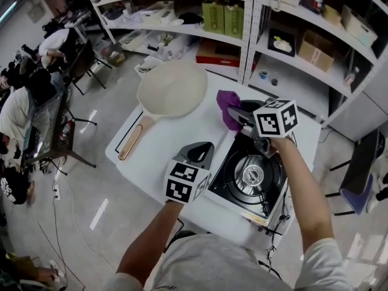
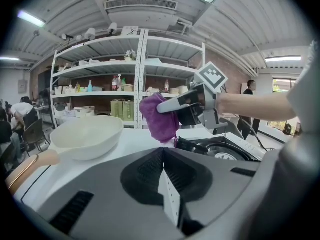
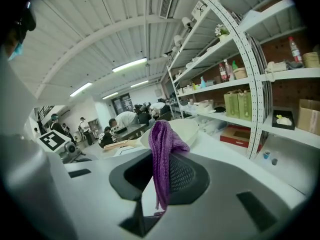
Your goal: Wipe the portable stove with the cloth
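Observation:
The black portable stove (image 1: 248, 177) sits at the front right of the white table (image 1: 163, 141). My right gripper (image 1: 237, 115) hovers over the stove's far edge, shut on the purple cloth (image 1: 227, 108), which hangs down between its jaws (image 3: 161, 159). My left gripper (image 1: 203, 149) is held just left of the stove, its jaws pressed together with nothing in them. In the left gripper view the cloth (image 2: 160, 118) dangles from the right gripper (image 2: 187, 104) above the stove (image 2: 220, 149).
A cream pan (image 1: 171, 88) with a wooden handle (image 1: 134, 138) lies at the table's far left. Loaded shelves (image 1: 242, 17) stand right behind the table. Seated people and desks (image 1: 36, 102) are off to the left, and a chair (image 1: 361, 168) is to the right.

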Demonstrator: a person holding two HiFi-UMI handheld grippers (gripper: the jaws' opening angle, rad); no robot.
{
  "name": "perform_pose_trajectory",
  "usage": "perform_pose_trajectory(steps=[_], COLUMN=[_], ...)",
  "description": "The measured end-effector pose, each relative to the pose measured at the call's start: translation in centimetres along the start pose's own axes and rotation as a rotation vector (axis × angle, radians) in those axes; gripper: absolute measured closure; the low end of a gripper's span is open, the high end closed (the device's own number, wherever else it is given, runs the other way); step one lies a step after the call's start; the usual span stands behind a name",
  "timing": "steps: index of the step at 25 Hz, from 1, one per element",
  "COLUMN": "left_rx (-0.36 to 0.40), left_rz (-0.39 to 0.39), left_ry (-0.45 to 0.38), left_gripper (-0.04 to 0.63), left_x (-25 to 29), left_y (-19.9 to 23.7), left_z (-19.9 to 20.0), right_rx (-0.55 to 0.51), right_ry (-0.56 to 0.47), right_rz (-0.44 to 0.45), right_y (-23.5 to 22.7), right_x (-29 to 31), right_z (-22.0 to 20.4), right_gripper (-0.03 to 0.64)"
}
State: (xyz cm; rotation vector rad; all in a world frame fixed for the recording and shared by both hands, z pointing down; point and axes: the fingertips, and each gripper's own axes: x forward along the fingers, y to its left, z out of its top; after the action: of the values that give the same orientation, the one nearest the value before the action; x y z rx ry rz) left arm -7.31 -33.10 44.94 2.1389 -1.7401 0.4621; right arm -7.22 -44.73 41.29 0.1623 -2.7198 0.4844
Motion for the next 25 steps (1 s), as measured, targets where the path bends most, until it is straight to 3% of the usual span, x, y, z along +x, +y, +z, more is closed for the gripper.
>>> perform_pose_trajectory(steps=[4, 13, 25], left_rx=[0.0, 0.016, 0.037], left_rz=[-0.009, -0.039, -0.12], left_ry=[-0.003, -0.013, -0.036], left_gripper=[0.592, 0.592, 0.592], left_x=[-0.1, 0.1, 1.0], left_y=[0.1, -0.6, -3.4], left_z=[-0.1, 0.6, 1.5], right_rx=[-0.002, -0.001, 0.02], right_ry=[-0.033, 0.033, 0.044], right_rz=[-0.041, -0.086, -0.175], right_y=[-0.7, -1.4, -2.0], right_x=[-0.7, -1.9, -6.4], right_z=[0.4, -2.4, -4.9], right_gripper=[0.554, 0.554, 0.554])
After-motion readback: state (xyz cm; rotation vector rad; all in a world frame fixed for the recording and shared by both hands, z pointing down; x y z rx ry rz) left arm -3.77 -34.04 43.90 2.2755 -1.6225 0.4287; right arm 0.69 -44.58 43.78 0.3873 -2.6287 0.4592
